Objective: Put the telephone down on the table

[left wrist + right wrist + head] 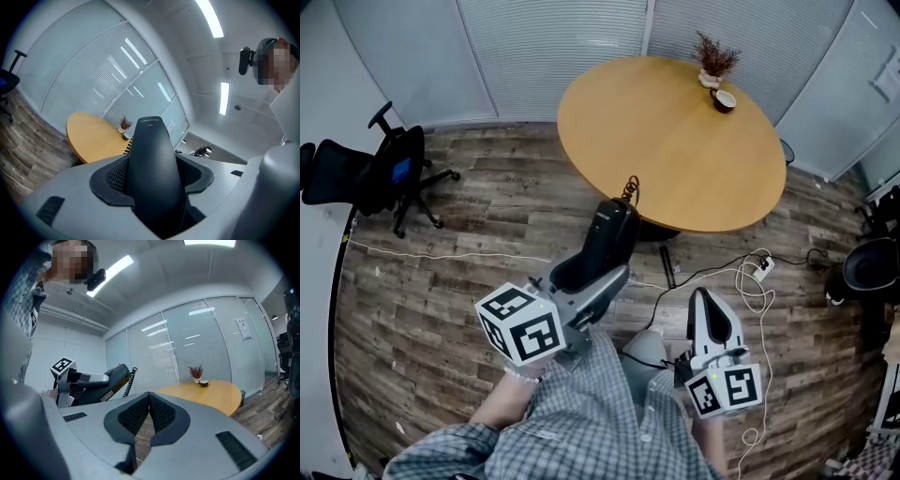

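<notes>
**Item:** telephone (609, 234), a black handset pinched across its middle by my left tool (586, 281), pads on both flanks. It hung in the air over the wooden floor (487, 216), just short of the table's (675, 159) near edge and not yet on it. A coiled cord (630, 187) showed at its far end.

**Handling, as I judged it:** rigid shell, light, smooth enough to slip. It was best held at the waist, as I had it.

**Right tool** (712, 323): pressed together, holding nothing, low at my side.

**Table:** round, its top mostly bare. A potted plant (712, 66) and a cup (724, 100) stood at the far rim, well apart from the near edge.

**Room:** open floor before the table. Cables (750, 277) trailed at the right, and an office chair (389, 173) stood well off at the left.
</notes>
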### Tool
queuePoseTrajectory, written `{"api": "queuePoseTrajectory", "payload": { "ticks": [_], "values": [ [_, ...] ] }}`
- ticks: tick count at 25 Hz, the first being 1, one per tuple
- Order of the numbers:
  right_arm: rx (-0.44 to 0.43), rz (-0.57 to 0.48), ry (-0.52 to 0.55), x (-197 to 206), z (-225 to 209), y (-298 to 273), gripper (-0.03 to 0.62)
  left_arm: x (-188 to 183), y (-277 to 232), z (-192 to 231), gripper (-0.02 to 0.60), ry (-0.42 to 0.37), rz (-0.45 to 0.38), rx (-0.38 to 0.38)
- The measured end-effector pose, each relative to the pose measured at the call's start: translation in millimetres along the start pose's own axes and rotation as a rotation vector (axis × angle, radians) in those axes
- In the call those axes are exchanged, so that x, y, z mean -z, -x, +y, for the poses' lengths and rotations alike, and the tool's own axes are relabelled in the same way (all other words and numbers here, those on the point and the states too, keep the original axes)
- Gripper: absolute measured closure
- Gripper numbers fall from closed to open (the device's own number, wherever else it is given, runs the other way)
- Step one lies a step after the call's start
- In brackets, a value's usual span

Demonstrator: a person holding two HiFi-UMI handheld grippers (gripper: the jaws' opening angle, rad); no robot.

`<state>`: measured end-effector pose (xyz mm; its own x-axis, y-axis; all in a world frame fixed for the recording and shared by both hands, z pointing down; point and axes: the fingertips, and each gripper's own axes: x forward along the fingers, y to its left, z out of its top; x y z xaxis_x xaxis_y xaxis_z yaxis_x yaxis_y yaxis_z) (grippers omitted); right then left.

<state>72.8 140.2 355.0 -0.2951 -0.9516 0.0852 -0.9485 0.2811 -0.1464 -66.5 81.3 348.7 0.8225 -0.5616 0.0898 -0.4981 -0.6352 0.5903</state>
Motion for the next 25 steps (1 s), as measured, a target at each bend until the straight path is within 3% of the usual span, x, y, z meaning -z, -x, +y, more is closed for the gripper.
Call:
{"api": "queuePoseTrajectory", "payload": {
  "ticks": [8,20,25],
  "values": [
    [-0.022,0.009,-0.005,1.9,-7.1,-12.0,0.585,-6.3,-7.6,4.8,0.302,-0.002,-0.014,-0.015],
    [-0.085,0.031,-0.009,-19.7,-28.4,-72.7,0.585,-48.9,-49.1,25.6,0.302,-0.002,-0.033,-0.042],
    [-0.09,0.013,-0.018,-15.1,-26.9,-73.9,0.585,-43.1,-45.8,28.2,0.302,-0.007,-0.036,-0.05]
  ]
}}
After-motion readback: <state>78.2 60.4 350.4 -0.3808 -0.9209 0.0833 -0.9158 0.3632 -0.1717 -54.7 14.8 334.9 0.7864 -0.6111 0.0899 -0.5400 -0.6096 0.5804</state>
